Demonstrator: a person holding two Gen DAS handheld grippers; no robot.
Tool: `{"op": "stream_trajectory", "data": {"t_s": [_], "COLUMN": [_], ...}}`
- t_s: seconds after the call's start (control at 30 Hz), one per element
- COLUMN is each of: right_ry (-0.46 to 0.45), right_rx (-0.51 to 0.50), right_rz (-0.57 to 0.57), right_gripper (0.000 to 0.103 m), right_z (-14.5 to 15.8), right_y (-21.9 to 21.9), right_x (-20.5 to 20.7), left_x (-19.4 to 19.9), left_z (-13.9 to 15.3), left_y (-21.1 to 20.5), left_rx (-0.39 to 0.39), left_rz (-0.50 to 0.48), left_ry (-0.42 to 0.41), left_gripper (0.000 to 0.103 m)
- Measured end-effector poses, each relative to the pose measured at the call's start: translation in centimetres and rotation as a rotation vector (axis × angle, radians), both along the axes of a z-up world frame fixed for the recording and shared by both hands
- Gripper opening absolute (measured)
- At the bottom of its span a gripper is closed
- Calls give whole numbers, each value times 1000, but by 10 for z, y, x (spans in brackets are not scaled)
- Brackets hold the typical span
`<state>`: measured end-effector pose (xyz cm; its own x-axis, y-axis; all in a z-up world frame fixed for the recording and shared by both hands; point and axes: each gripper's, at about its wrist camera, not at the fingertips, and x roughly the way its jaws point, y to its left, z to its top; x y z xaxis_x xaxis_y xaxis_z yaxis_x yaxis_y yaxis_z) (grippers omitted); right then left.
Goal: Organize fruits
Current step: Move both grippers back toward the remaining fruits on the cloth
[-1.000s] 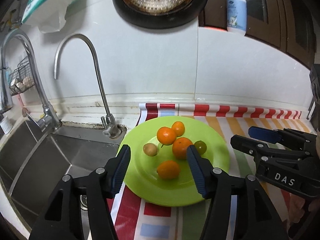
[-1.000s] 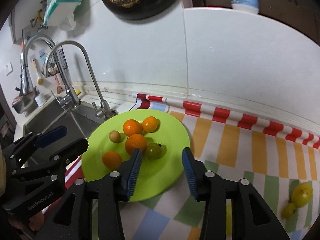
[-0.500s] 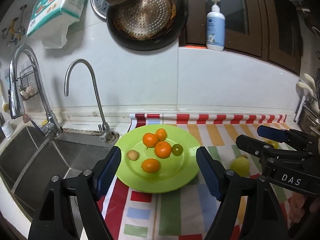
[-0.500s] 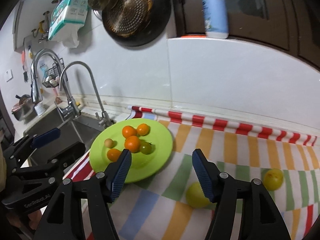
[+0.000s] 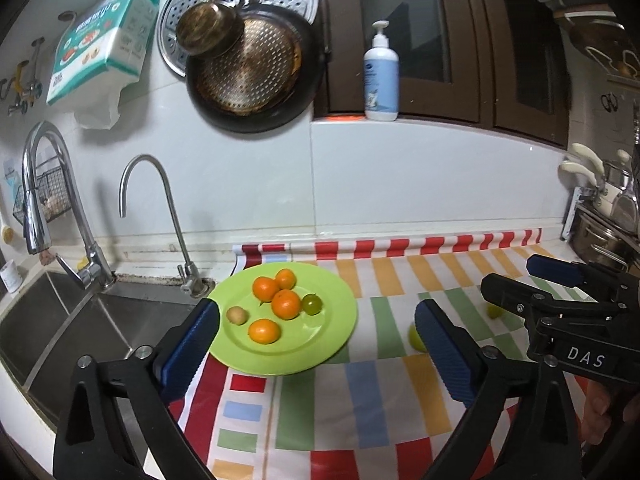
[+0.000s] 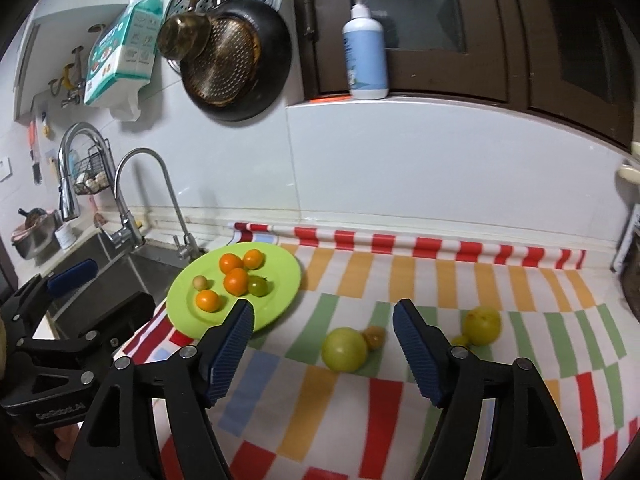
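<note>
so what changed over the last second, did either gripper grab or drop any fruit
Neither took hold of or dropped anything. Both grippers pulled back and up from the green plate, so more of the striped cloth shows. The left gripper and right gripper are empty, their jaws opening. The six fruits on the plate kept their places. The loose yellow-green fruit on the cloth lies still.

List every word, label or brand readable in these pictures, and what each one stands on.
"DAS": white letters on the right gripper body, left wrist view.
"GenRobot.AI": faint embossed letters on the left gripper body, right wrist view; only just readable.
Tissue pack on the wall: printed characters, too small to read.
Pump bottle label: a small logo and picture, too blurred to read.
Both grippers' jaws are opening, nothing between them.
</note>
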<state>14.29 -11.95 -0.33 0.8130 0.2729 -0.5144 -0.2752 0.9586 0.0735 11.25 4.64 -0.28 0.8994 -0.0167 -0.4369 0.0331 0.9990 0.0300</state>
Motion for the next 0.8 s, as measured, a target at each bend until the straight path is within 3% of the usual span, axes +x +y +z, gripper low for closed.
{"op": "stream_trajectory", "data": {"t_s": [0.47,0.8], "right_ry": [-36,0], "right_rx": [-7,4], "right_rz": [-104,-153], "right_gripper": [73,73], "right_z": [3,-10], "right_y": [-39,-60], "right_x": [-18,-8], "left_x": [-4,14], "left_z": [3,-13], "left_y": [-33,-52], "left_rx": [-3,-9], "left_rz": [-71,-112], "left_ry": [-17,36], "left_gripper": [103,103]}}
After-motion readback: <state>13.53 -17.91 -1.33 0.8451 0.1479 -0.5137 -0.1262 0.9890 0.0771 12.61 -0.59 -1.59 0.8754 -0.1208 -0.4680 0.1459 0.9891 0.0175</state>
